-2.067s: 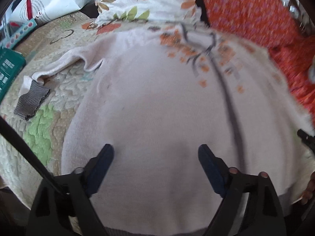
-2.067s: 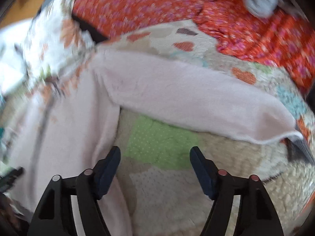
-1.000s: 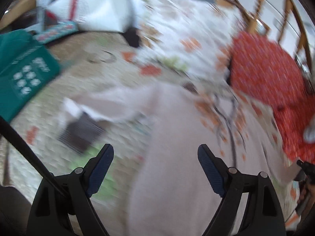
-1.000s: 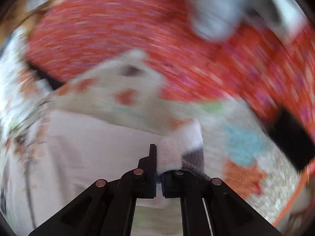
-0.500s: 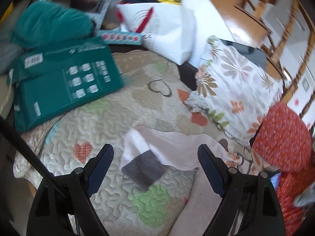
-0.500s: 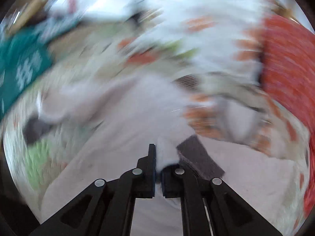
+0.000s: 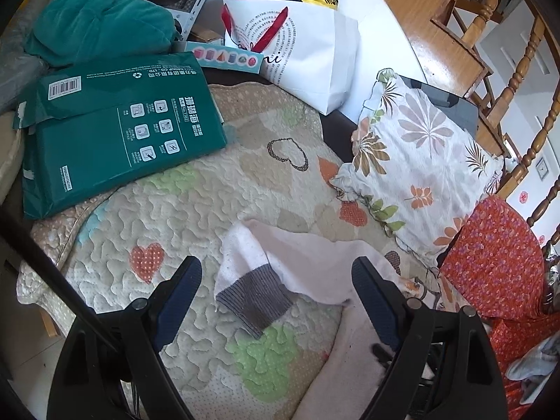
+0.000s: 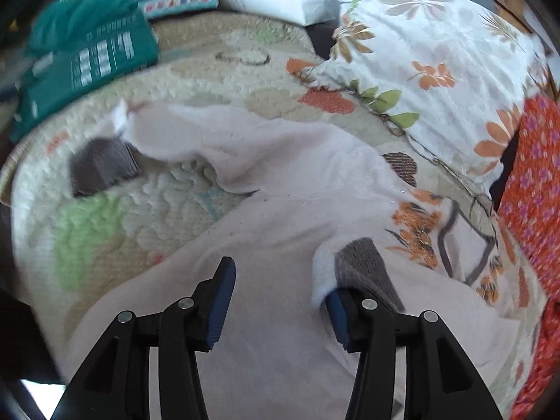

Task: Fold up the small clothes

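One pale pink knit sweater (image 8: 280,217) with two grey ribbed cuffs lies flat on the quilted heart-print bed cover (image 7: 196,210). Left cuff (image 7: 253,302) sits between the wide-open, empty left claw (image 7: 276,301). Right cuff (image 8: 364,269) is draped over one finger of the open right claw (image 8: 280,301), on the sweater body.

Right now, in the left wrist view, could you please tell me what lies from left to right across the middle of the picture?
Green box → heart outline on the quilt → leaf-print pillow → red floral cloth.
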Available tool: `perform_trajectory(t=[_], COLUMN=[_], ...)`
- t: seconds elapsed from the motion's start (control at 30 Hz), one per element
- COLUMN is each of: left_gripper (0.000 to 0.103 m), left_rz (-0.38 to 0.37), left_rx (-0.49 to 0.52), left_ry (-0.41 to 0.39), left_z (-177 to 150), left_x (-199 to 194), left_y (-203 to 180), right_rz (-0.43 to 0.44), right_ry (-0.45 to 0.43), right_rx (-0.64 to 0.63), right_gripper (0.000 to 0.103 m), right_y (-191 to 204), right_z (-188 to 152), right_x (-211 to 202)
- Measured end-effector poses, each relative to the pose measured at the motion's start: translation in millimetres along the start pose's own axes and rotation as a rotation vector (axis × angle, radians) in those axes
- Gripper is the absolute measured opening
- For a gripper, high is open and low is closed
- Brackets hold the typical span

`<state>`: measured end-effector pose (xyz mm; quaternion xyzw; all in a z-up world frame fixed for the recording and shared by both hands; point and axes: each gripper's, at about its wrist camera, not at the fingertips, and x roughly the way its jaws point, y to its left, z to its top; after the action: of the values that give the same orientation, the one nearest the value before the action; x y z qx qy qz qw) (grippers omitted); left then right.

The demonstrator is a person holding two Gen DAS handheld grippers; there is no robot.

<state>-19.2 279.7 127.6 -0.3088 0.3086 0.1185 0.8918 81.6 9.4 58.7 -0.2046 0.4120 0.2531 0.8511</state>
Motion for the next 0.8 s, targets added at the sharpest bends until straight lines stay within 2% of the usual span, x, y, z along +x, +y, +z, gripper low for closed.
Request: perform_trajectory(t=[0.1, 0.23, 0.3, 0.33, 0.37, 0.43, 0.5, 0.6, 0.63, 0.7, 0.8], left_gripper=[0.087, 0.087, 0.087, 0.087, 0.087, 0.087, 0.087, 0.087, 0.087, 0.087, 0.087], left_rz=[-0.007, -0.012, -0.014, -0.014, -0.013, -0.013, -0.017, -0.022, -0.021, -0.011, 0.033], left_rx=[-0.013, -0.018, -0.009, -0.006, 0.000, 0.002, 0.000, -0.010, -0.009, -0.016, -0.044], left_ry=[0.013, 0.043, 0.051, 0.052, 0.054, 0.060, 0.069, 0.068, 0.067, 0.059, 0.035], left_z=[-1, -5, -7, -8, -9, -9, -9, -8, -7, -6, 0], left_x=[3, 10, 12, 12, 13, 14, 16, 16, 16, 16, 15], left_y=[0, -3, -6, -7, -9, -9, -9, -8, -8, -5, 6], right_rz=[0.009, 0.020, -0.016, -0.051, -0.077, -0.113, -0.145, -0.096, -0.072, -0.037, 0.115], right_ry=[-0.038, -0.044, -0.024, -0.003, 0.017, 0.074, 0.135, 0.239, 0.243, 0.205, 0.156], right_rx=[0.070, 0.178, 0.206, 0.217, 0.226, 0.259, 0.285, 0.298, 0.304, 0.321, 0.372], right_gripper=[0.061, 0.062, 0.062, 0.058, 0.041, 0.026, 0.026, 0.026, 0.026, 0.026, 0.026], right_y=[-22, -49, -58, -62, -66, -73, -80, -78, -74, -67, -54], right_z=[-6, -11, -12, -14, -17, -23, -29, -25, -20, -3, 25], right_x=[-24, -35, -31, -27, -24, -12, 3, 36, 44, 52, 64])
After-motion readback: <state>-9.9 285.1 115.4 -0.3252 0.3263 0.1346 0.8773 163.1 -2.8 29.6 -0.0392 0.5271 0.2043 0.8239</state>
